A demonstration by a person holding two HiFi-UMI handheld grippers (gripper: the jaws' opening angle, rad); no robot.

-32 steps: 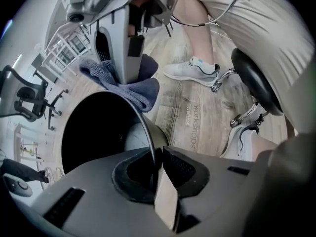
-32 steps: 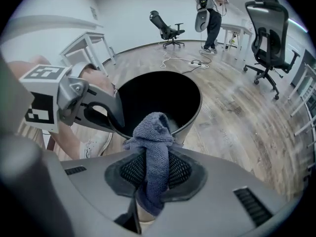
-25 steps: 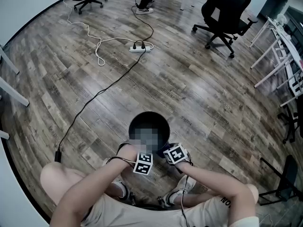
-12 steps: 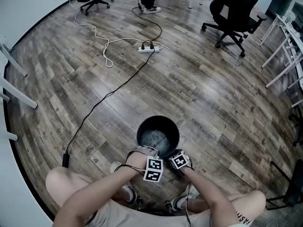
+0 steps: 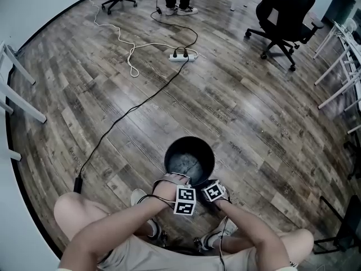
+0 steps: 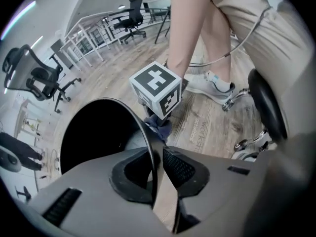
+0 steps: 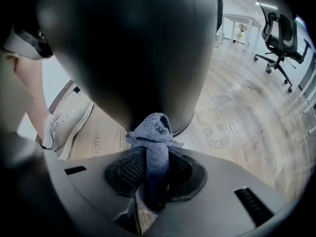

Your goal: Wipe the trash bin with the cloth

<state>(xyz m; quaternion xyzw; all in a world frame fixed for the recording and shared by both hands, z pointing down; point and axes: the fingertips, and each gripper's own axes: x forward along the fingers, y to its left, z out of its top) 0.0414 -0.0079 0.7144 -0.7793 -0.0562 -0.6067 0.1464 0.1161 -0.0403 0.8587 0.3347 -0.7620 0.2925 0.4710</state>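
Narrowly parted, the left gripper [image 6: 158,154] straddles the near rim of the trash bin [image 6: 139,124]. We see the thin black rim running between its jaws, close against the pad inside the bin, with a sliver of floor showing beside the pad outside. Those jaws have just been opening a little. The right gripper [image 7: 155,154] has its jaws closed on the cloth [image 7: 154,132], a blue-grey wad standing up out of the pads. Its bunched tip sits against the bin's dark outer wall, low down near the base.

From the left gripper view we get what the right one cannot give: the bin's open mouth and the right gripper's marker cube [image 6: 155,89] just beyond the rim. It also shows the cloth below that cube, outside the wall, and a pale shoe [image 6: 212,83] farther off. The right gripper view offers us only the wall bulging overhead and the plank floor [image 7: 237,112] to the right.

The head view alone places it all. The bin stands upright on the floor just beyond the person's feet, with both grippers at its near side, the left one on the rim and the right just to its right. A power strip [image 5: 183,56] with cables lies well beyond, on the far side.
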